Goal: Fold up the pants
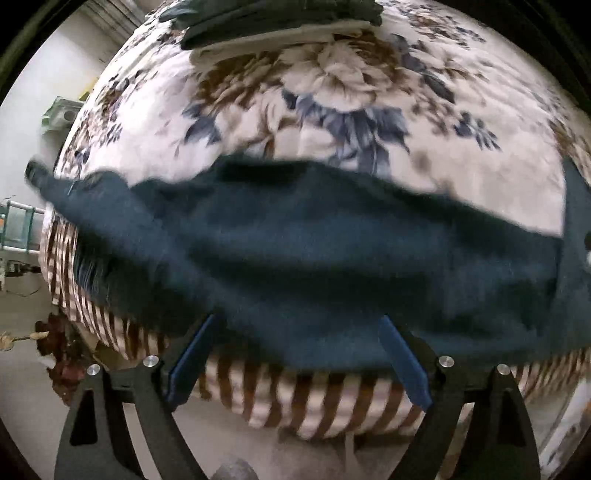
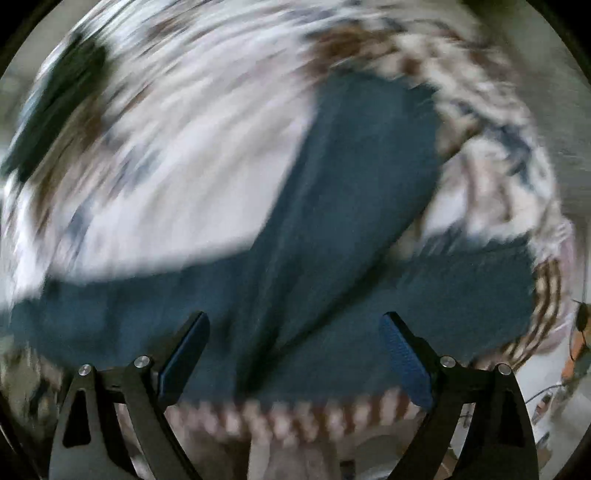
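In the left wrist view, the far left shows a pale floor (image 1: 26, 317) with some blurred clutter on it. Next comes the bed (image 1: 325, 398), whose side is striped brown and white and whose top is a floral cover (image 1: 332, 77) in brown and blue. The pants (image 1: 314, 236), dark teal, lie across the near edge of the bed from left to right, one end drooping over the left corner and the cloth spilling a little over the striped side. At the back of the bed, a pile (image 1: 273, 18) of dark folded clothes sits on a pale layer. The left gripper (image 1: 297, 332) hangs at the near edge of the pants with its jaws spread wide; its blue pads (image 1: 188, 365) lie at the cloth's edge, and nothing is caught between them. At the far right edge a dark upright shape crosses the picture; it is too cut off to tell what it is.

The right wrist view is heavily smeared. From the left, a dark patch sits on the cover at the far side. The pants (image 2: 332, 206) spread along the near edge, with one leg running up and away to the right of centre. The right gripper (image 2: 295, 328) is over the pants, jaws wide apart and holding nothing. The striped side (image 2: 546, 295) curves down at the right.
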